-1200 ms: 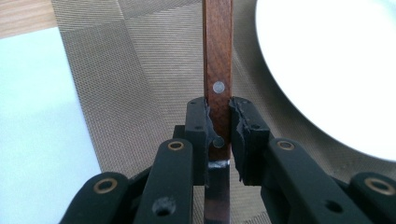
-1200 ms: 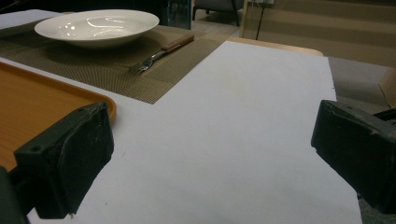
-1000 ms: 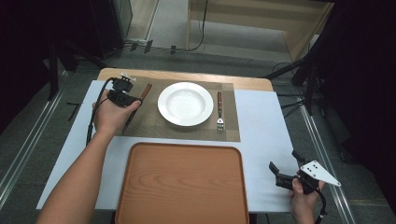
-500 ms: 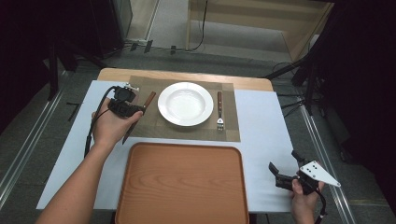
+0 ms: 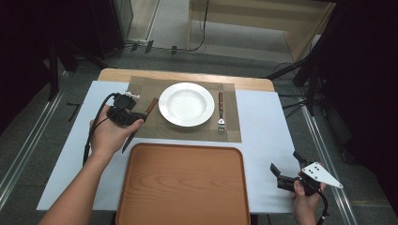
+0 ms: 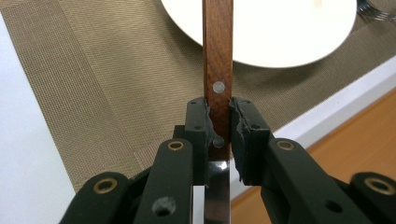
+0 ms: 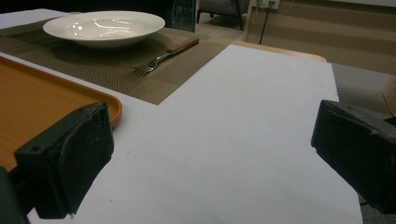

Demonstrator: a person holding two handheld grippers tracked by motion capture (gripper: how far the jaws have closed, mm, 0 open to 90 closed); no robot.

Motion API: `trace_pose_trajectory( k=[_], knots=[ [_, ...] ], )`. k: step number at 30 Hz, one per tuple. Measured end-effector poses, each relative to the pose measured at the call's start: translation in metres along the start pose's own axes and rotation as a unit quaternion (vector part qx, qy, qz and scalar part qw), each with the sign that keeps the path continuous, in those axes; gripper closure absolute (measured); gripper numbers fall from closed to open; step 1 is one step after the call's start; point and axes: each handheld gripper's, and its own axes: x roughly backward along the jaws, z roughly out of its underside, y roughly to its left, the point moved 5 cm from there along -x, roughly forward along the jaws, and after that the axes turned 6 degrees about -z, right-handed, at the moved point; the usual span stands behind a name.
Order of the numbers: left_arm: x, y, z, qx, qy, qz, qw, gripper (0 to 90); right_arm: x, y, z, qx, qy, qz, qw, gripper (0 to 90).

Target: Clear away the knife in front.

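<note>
Grey flooring and dark curtains ring my work surface, a white table (image 5: 263,117) carrying one woven placemat (image 5: 155,129), one wooden tray (image 5: 183,187), one white plate (image 5: 186,104), one fork (image 5: 220,112) and one knife (image 5: 141,123). I count two grippers in my hands. My left gripper (image 5: 126,114) sits over the placemat's left part, just beside the plate, and its jaws are clamped nearly together on the knife's wooden handle (image 6: 217,70) (the left gripper view shows both pads pressing the handle near its two rivets, with the steel blade running back beneath the gripper body). From above, the knife slants from beside the plate's rim down toward the tray's near-left corner, its blade crossing the placemat's edge. The fork lies alone on the placemat to the right of the plate, tines toward me. My right gripper (image 5: 286,173) waits well apart at the table's near right corner, jaws spread wide with nothing between them but bare white table.
</note>
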Motion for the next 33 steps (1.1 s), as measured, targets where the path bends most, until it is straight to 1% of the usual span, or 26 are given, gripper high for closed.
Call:
trace_pose_trajectory(
  k=[5,8,13,15,18,20,25,28,31,33],
  knots=[
    [0.007,-0.007,0.009,-0.006,0.002,0.009,0.9999,76.3,0.001,0.0,0.0,-0.002,-0.003,-0.001,1.0,0.0],
    [0.011,-0.011,0.014,-0.005,-0.001,0.017,0.9998,76.3,0.001,0.0,0.0,-0.002,-0.003,-0.001,1.0,0.0],
    [0.018,-0.023,0.022,-0.007,-0.004,0.028,0.9996,76.2,0.001,0.0,0.0,0.0,-0.003,-0.002,1.0,0.0],
    [0.02,-0.027,0.025,-0.008,-0.003,0.025,0.9996,76.3,0.001,0.0,-0.001,0.001,-0.006,-0.004,1.0,0.0],
    [0.023,-0.032,0.028,-0.009,-0.002,0.033,0.9994,76.2,0.003,-0.001,-0.001,-0.005,-0.013,-0.01,0.9999,0.0],
    [0.025,-0.036,0.03,-0.012,-0.003,0.034,0.9993,76.2,0.003,0.0,-0.001,-0.005,-0.013,-0.012,0.9998,0.0],
    [0.03,-0.046,0.037,-0.012,-0.005,0.041,0.9991,76.2,0.003,0.0,-0.001,-0.004,-0.013,-0.014,0.9998,0.0],
    [0.033,-0.05,0.042,-0.006,-0.008,0.045,0.9989,76.2,0.003,-0.001,-0.001,-0.005,-0.015,-0.015,0.9998,0.0],
    [0.034,-0.054,0.048,-0.002,-0.006,0.047,0.9989,76.2,0.003,0.0,-0.001,-0.005,-0.015,-0.015,0.9998,0.0],
    [0.036,-0.057,0.052,0.002,-0.005,0.053,0.9986,76.2,0.003,-0.001,-0.001,-0.005,-0.015,-0.016,0.9997,0.0]
  ],
)
